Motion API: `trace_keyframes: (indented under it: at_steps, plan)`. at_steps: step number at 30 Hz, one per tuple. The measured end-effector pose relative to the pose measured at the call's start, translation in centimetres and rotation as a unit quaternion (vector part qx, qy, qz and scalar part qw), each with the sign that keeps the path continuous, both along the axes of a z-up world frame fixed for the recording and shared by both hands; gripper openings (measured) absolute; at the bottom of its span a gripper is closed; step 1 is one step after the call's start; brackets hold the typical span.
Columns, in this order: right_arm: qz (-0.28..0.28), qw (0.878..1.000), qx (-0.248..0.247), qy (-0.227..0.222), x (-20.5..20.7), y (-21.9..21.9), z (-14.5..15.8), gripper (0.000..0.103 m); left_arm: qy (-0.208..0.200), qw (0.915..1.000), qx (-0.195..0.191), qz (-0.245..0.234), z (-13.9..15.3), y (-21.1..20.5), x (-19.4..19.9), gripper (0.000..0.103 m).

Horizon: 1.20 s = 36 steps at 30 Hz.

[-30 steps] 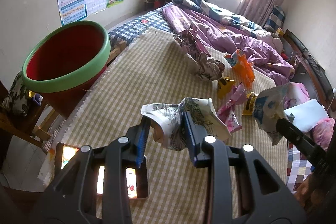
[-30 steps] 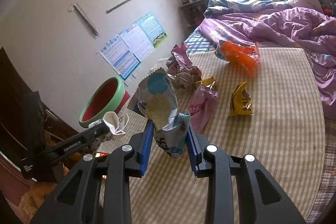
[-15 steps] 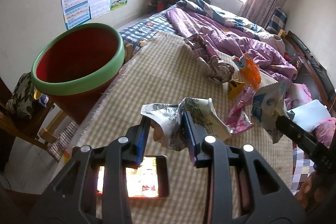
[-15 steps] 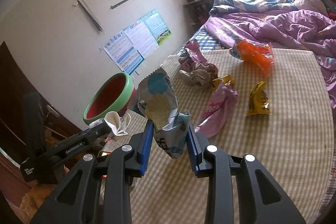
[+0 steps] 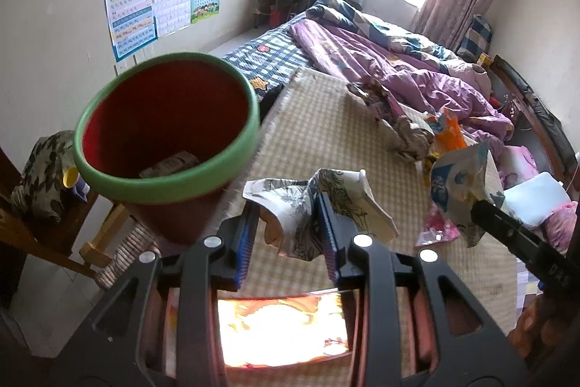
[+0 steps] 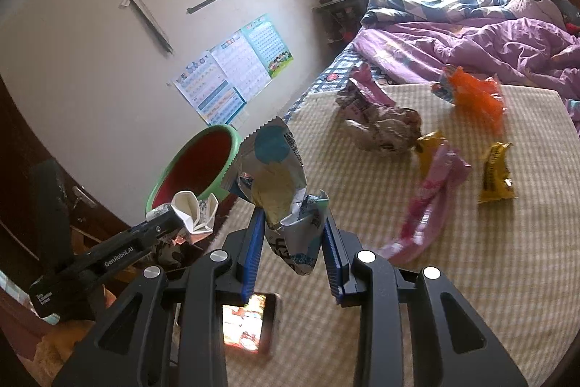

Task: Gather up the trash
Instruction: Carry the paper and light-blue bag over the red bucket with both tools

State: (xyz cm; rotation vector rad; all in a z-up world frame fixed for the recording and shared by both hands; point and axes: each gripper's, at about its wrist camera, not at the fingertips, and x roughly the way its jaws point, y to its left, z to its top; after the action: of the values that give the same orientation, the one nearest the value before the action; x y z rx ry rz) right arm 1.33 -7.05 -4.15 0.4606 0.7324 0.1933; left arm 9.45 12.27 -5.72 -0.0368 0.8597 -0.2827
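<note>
My left gripper (image 5: pixel 288 223) is shut on a crumpled white paper with a grey flower print (image 5: pixel 308 202), held above the checked tablecloth (image 5: pixel 326 133). Just left of it stands a red bin with a green rim (image 5: pixel 174 184), with some paper lying inside. My right gripper (image 6: pixel 293 234) is shut on a crinkled blue and white snack bag (image 6: pixel 275 169). In the right wrist view the left gripper (image 6: pixel 174 222) and its paper (image 6: pixel 195 213) hang in front of the bin (image 6: pixel 224 169). In the left wrist view the right gripper (image 5: pixel 482 209) carries the bag (image 5: pixel 456 184) at the right.
Loose on the cloth lie a pink wrapper (image 6: pixel 431 202), a yellow wrapper (image 6: pixel 496 173), an orange bag (image 6: pixel 475 93) and crumpled paper (image 6: pixel 380 126). A lit phone (image 6: pixel 250 325) lies below the grippers. A wooden chair (image 5: pixel 54 205) stands left of the bin, a bed with a purple quilt (image 5: pixel 398 68) beyond.
Both grippers have moved towards the bin, each with its piece still held. The bin now looks larger and closer, and the phone has slid under the left gripper.
</note>
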Motion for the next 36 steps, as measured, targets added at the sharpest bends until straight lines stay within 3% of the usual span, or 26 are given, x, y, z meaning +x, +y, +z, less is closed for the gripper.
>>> trace_keyframes:
  at_steps: [22, 36]
  plan:
    - [0.0, 1.0, -0.021, -0.017, 5.7, 8.2, 1.5, 0.031, -0.004, 0.9996, -0.008, -0.026, -0.1, 6.7, 5.4, 0.031]
    - [0.048, 0.998, -0.033, -0.022, 9.7, 13.1, 1.4, 0.031, 0.005, 0.9999, -0.008, 0.006, -0.9, 10.1, 7.7, 0.031]
